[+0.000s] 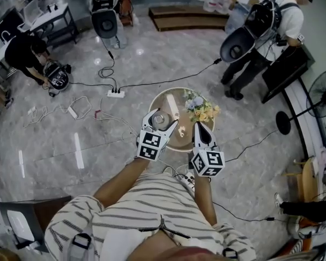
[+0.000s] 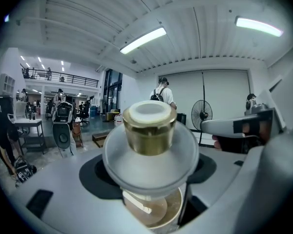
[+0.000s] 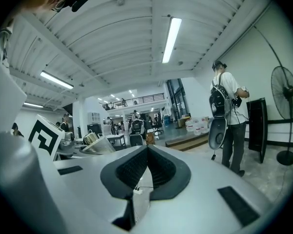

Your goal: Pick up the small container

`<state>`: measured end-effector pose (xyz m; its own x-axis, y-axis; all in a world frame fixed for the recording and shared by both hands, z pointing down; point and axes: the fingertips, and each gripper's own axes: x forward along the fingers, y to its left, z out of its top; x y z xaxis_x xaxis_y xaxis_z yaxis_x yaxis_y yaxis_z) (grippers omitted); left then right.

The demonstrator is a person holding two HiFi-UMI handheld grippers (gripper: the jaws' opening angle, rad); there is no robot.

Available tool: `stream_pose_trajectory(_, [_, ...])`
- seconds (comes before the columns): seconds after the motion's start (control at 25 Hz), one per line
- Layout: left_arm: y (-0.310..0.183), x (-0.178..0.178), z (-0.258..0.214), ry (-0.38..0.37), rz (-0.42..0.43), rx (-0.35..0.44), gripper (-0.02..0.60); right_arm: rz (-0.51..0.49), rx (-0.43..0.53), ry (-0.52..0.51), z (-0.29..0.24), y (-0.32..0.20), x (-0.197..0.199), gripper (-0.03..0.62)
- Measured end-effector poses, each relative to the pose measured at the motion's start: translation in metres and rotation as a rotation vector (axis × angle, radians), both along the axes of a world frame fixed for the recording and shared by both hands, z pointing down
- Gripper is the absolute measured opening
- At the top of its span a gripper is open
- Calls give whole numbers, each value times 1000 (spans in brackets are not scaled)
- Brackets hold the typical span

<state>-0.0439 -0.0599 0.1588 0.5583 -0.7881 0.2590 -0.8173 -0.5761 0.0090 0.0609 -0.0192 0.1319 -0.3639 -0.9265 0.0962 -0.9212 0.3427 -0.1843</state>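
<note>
The small container (image 2: 149, 130), a clear round jar with a gold cap, fills the middle of the left gripper view, held between the dark pads of my left gripper (image 2: 149, 172). In the head view the left gripper (image 1: 158, 123) holds the container (image 1: 158, 118) above the left part of a small round beige table (image 1: 180, 142). My right gripper (image 1: 201, 130) hangs over the table's right side; in the right gripper view the right gripper (image 3: 146, 168) has its ribbed pads pressed together with nothing between them.
On the table are a bunch of pale flowers (image 1: 201, 109) and a white oblong object (image 1: 173, 106). A power strip (image 1: 116, 93) and cables lie on the marble floor. A person (image 1: 266, 34) and a standing fan (image 1: 315, 99) are at the right.
</note>
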Motion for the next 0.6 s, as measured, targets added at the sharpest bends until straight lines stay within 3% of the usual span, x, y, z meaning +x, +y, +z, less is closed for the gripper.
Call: stream_pose_trajectory(0.6, [-9,0,-6,-2,14,37,330,26,27,7,2,-13,5,6])
